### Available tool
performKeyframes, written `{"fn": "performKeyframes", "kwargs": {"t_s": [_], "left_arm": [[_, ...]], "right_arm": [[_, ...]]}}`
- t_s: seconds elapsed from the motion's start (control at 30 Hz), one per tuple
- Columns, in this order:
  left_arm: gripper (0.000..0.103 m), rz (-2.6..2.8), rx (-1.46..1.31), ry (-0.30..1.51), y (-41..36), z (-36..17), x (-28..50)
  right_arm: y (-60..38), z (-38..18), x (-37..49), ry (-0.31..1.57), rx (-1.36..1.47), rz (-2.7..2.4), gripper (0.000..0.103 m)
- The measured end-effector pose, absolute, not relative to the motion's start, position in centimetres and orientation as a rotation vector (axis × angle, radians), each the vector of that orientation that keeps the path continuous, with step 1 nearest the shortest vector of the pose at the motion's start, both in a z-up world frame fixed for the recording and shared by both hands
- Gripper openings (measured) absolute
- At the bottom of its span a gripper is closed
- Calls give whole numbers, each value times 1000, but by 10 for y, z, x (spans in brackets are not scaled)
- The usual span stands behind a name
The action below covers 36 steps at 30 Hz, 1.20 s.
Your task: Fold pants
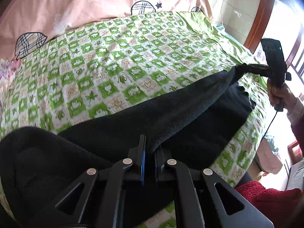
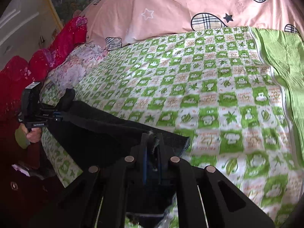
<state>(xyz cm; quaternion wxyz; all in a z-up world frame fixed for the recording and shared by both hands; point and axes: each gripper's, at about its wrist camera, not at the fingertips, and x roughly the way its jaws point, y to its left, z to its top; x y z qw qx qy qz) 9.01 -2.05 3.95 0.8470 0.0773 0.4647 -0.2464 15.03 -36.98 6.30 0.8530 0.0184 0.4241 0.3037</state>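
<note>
Black pants (image 1: 171, 114) sit pinched in the closed left gripper (image 1: 150, 150), stretching ahead across the green checked bedsheet (image 1: 114, 66) to the right gripper (image 2: 152, 142), likewise clamped on their edge. Pink duvet (image 2: 171, 9) lies beyond.

— Black, fuzzy pants (image 1: 171, 114), stretched lengthwise across the green-and-white checked bedspread (image 1: 114, 60).
— Lying flat?
— Partly: upper layer lifted and taut at both ends, lower layer resting on the cover, one end bunched into a rounded heap.
</note>
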Motion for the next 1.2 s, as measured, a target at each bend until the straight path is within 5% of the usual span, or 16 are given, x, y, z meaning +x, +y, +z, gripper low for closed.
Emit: {"fn": "performKeyframes", "kwargs": {"t_s": [0.6, 0.7, 0.83, 1.2], "left_arm": [[10, -614, 180, 1043, -34, -6, 47], [14, -600, 164, 1046, -30, -9, 41], [23, -587, 138, 1037, -21, -5, 32], [55, -479, 35, 994, 10, 15, 6]], "right_arm": [[-375, 26, 102, 964, -66, 530, 10], [-375, 32, 93, 964, -70, 514, 20], [-375, 47, 72, 942, -77, 491, 54], [-329, 67, 58, 810, 61, 608, 57]]}}
